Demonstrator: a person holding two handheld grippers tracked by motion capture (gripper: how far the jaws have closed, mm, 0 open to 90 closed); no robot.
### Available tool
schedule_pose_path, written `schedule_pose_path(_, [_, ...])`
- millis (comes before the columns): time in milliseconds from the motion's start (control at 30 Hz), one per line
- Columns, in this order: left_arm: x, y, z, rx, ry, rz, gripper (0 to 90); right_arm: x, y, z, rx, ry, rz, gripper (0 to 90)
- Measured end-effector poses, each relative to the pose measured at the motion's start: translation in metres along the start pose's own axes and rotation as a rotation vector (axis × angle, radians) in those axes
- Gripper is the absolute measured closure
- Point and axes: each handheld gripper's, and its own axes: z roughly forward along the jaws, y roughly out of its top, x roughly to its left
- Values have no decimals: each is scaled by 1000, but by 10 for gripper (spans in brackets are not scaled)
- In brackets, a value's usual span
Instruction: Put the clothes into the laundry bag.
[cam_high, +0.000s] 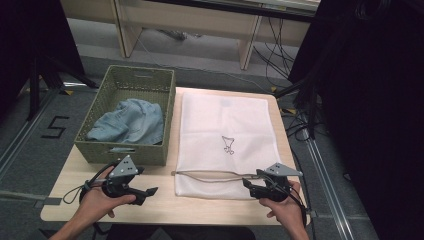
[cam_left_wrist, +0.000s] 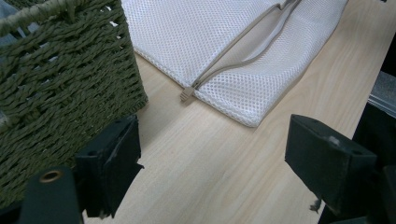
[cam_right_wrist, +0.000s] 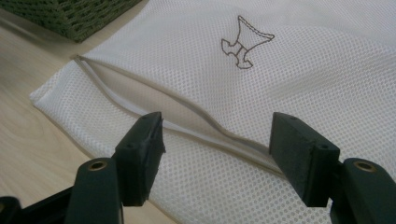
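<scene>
A white mesh laundry bag (cam_high: 225, 135) lies flat on the wooden table (cam_high: 165, 200), its beige zipper (cam_high: 210, 174) unzipped along the near edge. A small dark emblem (cam_right_wrist: 245, 43) marks its top. The zipper's end tab (cam_left_wrist: 187, 93) lies at the bag's left corner. My right gripper (cam_high: 250, 186) hovers open at the bag's near right corner, over the gaping zipper (cam_right_wrist: 187, 119). My left gripper (cam_high: 150, 192) stands open above bare table, in front of the green woven basket (cam_high: 145, 80), which holds a blue denim garment (cam_high: 130, 122). Nothing is between either pair of jaws.
The basket's woven wall (cam_left_wrist: 60, 84) stands close to my left gripper. The table's near edge runs just behind both hands. Beyond the table are a grey floor, cables (cam_high: 280, 55) and light wooden furniture legs (cam_high: 247, 45). Dark equipment stands at the right.
</scene>
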Motion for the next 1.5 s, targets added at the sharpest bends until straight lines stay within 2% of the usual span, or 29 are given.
schedule_pose_path(67, [0,0,-1,11,11,0,180,-1,0,0,-2,-9,-19,363])
schedule_pose_path(167, [0,0,0,11,0,-5,180,-3,0,1,-4,-13,-20,363])
schedule_pose_path(333, [0,0,1,3,2,-6,180,-3,0,1,2,-22,-25,363])
schedule_pose_path(433, [0,0,1,2,-1,-5,179,-2,0,2,12,-6,-12,364])
schedule_pose_path(500, [0,0,1,2,1,-6,179,-3,0,3,10,-28,-34,364])
schedule_pose_path(633, [0,0,0,2,2,-8,179,-3,1,4,19,-30,-28,365])
schedule_pose_path(700, [0,0,1,2,0,-5,179,-4,1,5,21,-34,-40,366])
schedule_pose_path(733, [-1,0,1,1,-1,-18,179,-4,1,6,27,-32,-35,367])
schedule_pose_path(800, [0,0,1,2,-1,-3,179,-5,2,8,24,-40,-45,367])
schedule_pose_path(833, [0,0,1,2,-1,-3,179,-4,2,8,34,-36,-33,368])
schedule_pose_path(867, [-1,0,1,0,1,-22,179,-6,2,10,25,-43,-61,368])
schedule_pose_path(967, [0,0,1,0,1,-13,179,-6,2,12,40,-44,-52,369])
schedule_pose_path(1033, [-1,0,0,0,6,-27,179,-5,3,15,60,-35,-33,355])
schedule_pose_path(1100, [0,0,0,10,6,-12,178,-4,3,18,59,-31,-35,343])
schedule_pose_path(1133, [-1,0,0,-1,5,-28,179,-4,3,21,62,-36,-40,326])
schedule_pose_path(1167, [0,0,0,11,-1,-11,179,-6,4,23,57,-43,-72,318])
schedule_pose_path(1200, [2,1,-1,13,-1,5,178,-3,5,23,78,-38,-26,316])
schedule_pose_path(1233, [2,1,-1,14,0,3,178,-5,4,25,75,-43,-53,313])
schedule_pose_path(1267, [2,1,-1,13,0,4,178,-7,6,26,80,-41,-60,311])
schedule_pose_path(1333, [2,1,-1,12,-2,5,178,-7,5,28,78,-46,-59,311])
schedule_pose_path(1367, [2,0,0,0,-1,-10,178,-8,6,33,82,-49,-51,311])
schedule_pose_path(1400, [2,0,0,0,-1,-9,178,-12,7,36,84,-46,-90,311])
schedule_pose_path(1433, [2,0,0,0,-1,-9,178,-11,8,38,104,-44,-78,311])
schedule_pose_path(1500, [2,1,0,0,-2,-7,178,-11,9,41,108,-42,-85,311])
